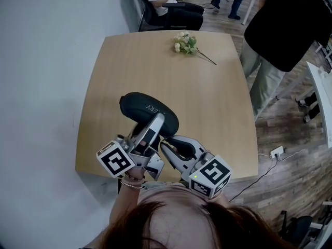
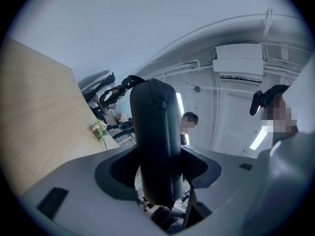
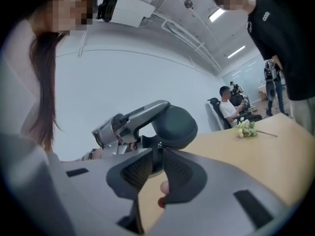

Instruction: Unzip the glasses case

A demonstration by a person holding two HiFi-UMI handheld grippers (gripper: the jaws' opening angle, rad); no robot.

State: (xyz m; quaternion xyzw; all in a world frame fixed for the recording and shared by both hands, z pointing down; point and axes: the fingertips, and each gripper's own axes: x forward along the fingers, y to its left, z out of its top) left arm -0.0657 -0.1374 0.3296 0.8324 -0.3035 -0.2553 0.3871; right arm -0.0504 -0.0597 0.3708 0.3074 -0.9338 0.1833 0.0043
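Over the surface [image 1: 218,102], my left gripper [image 2: 156,171] clamps the glasses case [image 2: 155,127] lengthwise in wide jaws; right gripper [image 3: 158,163] jaws pinch its near-end zip pull [image 3: 160,145].

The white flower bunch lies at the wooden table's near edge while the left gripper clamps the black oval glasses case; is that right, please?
No: the head view shows the white flower bunch at the wooden table's far edge. The left gripper does clamp the black oval glasses case.
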